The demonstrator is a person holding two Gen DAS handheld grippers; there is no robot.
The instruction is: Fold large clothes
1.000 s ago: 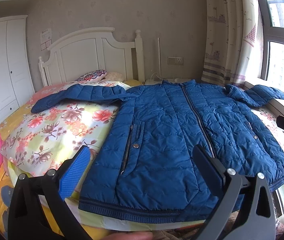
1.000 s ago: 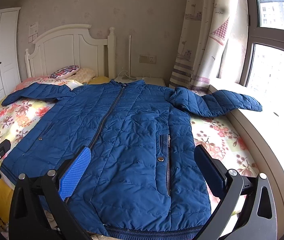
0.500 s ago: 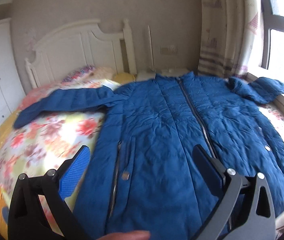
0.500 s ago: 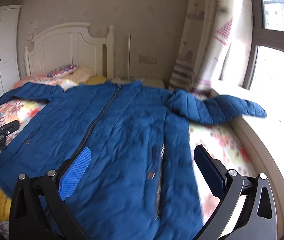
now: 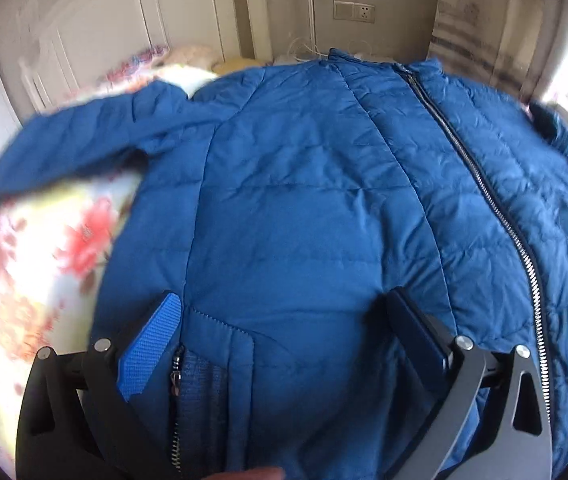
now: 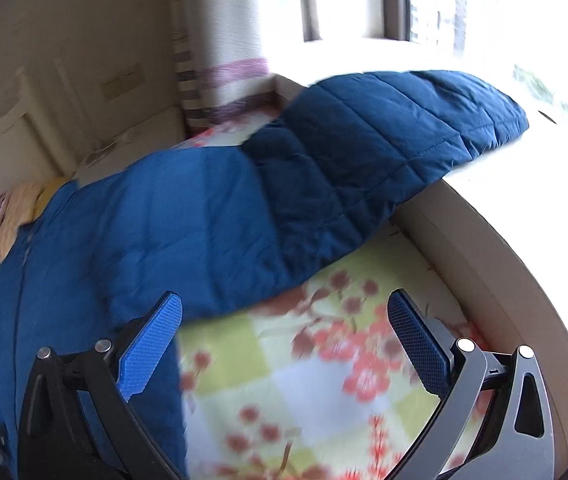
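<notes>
left gripper [image 5: 284,332] nearer jacket [image 5: 304,208], right gripper [image 6: 284,332] swung sleeveward

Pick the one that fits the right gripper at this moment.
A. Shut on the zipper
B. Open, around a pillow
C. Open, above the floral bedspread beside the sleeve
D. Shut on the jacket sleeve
C: the right gripper has its jaws spread wide with only the floral bedspread between them, and the blue jacket's sleeve lies just beyond, ungripped.
</notes>
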